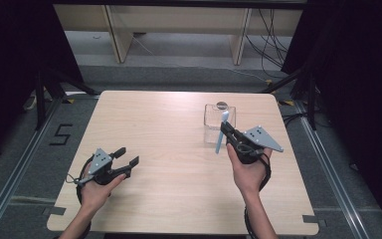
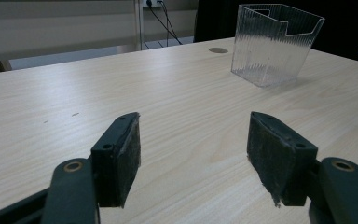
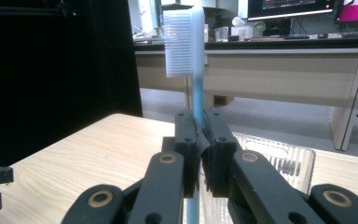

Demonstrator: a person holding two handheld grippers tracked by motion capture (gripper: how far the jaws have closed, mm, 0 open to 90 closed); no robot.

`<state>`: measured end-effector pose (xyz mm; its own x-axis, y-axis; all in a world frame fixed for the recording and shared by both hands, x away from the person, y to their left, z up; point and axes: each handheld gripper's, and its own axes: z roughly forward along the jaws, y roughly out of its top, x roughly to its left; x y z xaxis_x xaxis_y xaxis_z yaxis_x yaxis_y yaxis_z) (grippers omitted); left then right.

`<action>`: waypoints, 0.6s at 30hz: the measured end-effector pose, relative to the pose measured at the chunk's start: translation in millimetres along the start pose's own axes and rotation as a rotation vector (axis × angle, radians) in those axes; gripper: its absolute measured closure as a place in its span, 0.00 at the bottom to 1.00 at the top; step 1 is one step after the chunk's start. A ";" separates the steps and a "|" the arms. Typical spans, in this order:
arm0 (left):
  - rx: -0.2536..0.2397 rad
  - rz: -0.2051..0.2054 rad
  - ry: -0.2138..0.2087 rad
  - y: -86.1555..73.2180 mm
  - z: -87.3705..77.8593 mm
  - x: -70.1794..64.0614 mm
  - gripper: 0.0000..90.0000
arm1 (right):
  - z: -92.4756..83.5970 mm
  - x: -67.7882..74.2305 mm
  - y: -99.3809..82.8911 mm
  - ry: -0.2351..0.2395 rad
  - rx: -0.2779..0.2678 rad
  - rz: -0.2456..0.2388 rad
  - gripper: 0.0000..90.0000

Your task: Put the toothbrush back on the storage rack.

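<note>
A toothbrush is held upright, bristles at the top, clamped by its light blue handle between the closed jaws of the right gripper, just in front of a clear ribbed plastic box that stands on the bench. The left gripper is held low over the bench's near left part, well apart from the box, with its jaws spread wide and nothing between them.

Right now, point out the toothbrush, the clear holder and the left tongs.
toothbrush [image 3: 182, 44]: right gripper view, on the bristle head.
clear holder [image 2: 272, 44]: left gripper view, on its ribbed front wall.
left tongs [image 2: 193, 149]: left gripper view, midway between the open pads.
</note>
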<state>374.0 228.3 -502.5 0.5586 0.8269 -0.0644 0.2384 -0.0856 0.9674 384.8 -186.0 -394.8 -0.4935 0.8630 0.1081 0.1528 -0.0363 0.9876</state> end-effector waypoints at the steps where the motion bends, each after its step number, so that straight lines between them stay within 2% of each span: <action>1: 0.000 0.000 0.001 0.0 0.0 0.1 0.38 | 0.4 -2.3 0.6 -0.010 -0.015 -0.024 0.95; 3: 0.001 0.000 0.002 -0.2 -0.2 0.2 0.38 | -0.1 -2.7 1.2 -0.005 -0.006 -0.007 0.95; 5: 0.001 0.000 0.002 -0.4 -0.2 0.3 0.38 | 0.0 -5.1 1.2 -0.013 -0.020 -0.025 0.95; 6: 0.002 0.001 0.004 -0.7 -0.1 0.4 0.38 | -1.0 -5.1 1.4 -0.017 -0.004 -0.010 0.95; 8: 0.003 0.001 0.004 -0.7 -0.1 0.4 0.38 | -0.8 -5.4 1.3 -0.019 -0.007 -0.008 0.95; 13: 0.003 -0.001 0.005 -1.0 0.2 0.6 0.38 | -1.2 -9.3 3.9 -0.032 -0.022 -0.018 0.95; 14: 0.003 -0.001 0.005 -1.1 0.3 0.7 0.38 | -2.4 -8.8 4.9 -0.036 -0.011 0.006 0.95; 18: 0.004 -0.004 0.007 -1.8 0.4 0.9 0.38 | -1.4 -11.3 7.4 -0.034 -0.020 -0.004 0.95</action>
<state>374.4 228.9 -504.5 0.5524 0.8309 -0.0672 0.2439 -0.0840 0.9662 390.3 -196.8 -388.5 -0.4646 0.8798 0.1006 0.1340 -0.0425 0.9901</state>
